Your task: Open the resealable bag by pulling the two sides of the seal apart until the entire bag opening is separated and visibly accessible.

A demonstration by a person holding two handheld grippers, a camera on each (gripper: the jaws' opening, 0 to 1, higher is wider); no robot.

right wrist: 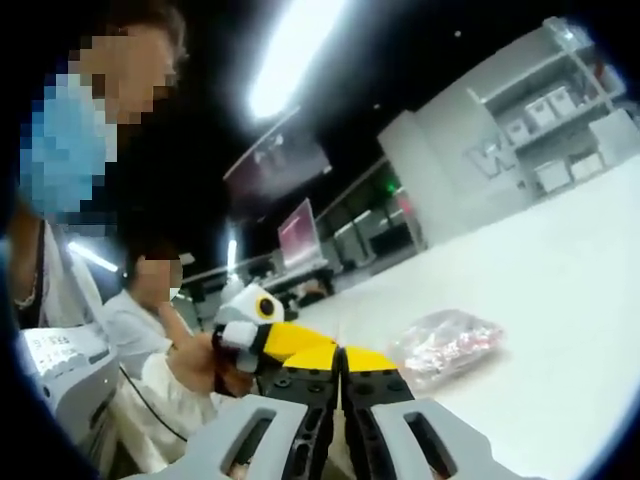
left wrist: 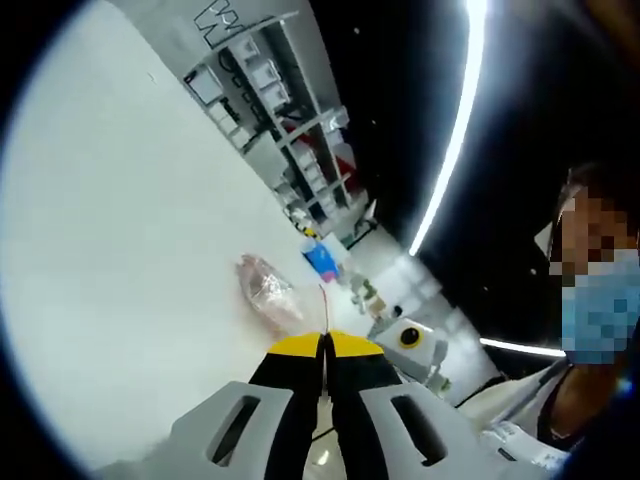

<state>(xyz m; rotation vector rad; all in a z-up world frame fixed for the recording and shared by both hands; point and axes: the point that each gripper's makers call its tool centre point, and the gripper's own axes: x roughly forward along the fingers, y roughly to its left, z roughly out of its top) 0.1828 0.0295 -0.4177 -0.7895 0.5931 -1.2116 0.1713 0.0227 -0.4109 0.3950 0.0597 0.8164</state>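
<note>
Right now both my grippers are lifted off the white tabletop (left wrist: 130,230), and the resealable bag (left wrist: 268,290) lies flat on it, untouched, with pinkish contents showing through the clear film. My left gripper (left wrist: 326,345) has its fingers pressed together with nothing between them; in the left gripper view the bag sits just beyond the yellow tips. My right gripper (right wrist: 341,356) is likewise closed and empty, with the bag (right wrist: 447,346) ahead and to one side. The left gripper (right wrist: 262,335) crosses that view close beside my right one. I judge the risk is pinching both film layers at once, since I cannot tell which edge carries the seal; the bag could also slide on the smooth tabletop.
</note>
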